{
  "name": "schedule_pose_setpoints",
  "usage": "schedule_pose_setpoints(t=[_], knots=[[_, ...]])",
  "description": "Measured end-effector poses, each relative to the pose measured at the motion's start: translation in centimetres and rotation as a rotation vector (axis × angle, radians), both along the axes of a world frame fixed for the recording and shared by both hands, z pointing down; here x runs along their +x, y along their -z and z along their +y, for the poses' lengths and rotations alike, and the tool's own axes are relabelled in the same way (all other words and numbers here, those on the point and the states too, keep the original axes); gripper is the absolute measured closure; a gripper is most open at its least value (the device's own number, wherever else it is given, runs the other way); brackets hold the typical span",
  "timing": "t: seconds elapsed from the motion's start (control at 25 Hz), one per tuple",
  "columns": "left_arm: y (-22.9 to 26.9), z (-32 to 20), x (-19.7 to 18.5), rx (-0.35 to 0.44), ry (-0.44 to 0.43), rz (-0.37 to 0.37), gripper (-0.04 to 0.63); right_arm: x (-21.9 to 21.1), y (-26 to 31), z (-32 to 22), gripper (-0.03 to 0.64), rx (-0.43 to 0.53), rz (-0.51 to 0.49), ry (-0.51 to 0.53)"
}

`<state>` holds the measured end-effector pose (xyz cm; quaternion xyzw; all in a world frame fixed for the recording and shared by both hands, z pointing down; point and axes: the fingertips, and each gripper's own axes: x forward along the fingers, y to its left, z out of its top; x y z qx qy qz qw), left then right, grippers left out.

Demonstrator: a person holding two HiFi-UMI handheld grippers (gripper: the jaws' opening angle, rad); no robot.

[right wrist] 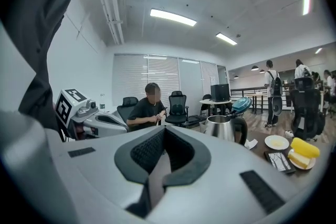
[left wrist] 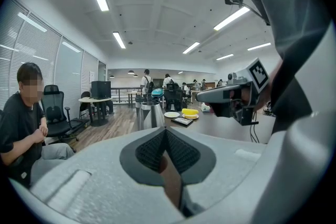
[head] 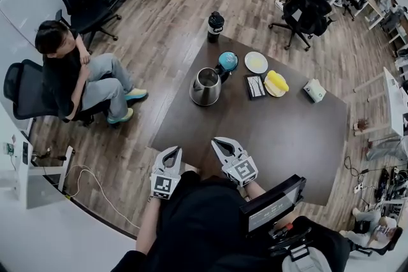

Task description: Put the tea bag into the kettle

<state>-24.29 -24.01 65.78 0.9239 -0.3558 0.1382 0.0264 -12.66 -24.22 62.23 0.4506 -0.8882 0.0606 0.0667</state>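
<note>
Both left gripper and right gripper have fingers clenched empty, well short of the kettle.

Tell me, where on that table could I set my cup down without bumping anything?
The table is bare across its near half, from the left gripper and right gripper up to the kettle, and rightwards, this side of the white box. The far side is crowded: kettle, plate, tray, bottle.
</note>
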Motion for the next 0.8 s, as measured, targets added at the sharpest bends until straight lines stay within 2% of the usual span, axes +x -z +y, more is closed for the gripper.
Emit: schedule_pose_setpoints(t=[0.8], knots=[[-0.7,2.1,0.5,-0.025,-0.016,-0.013,0.594,1.1,-0.7,1.6,0.612,-0.018,0.021,-0.026]])
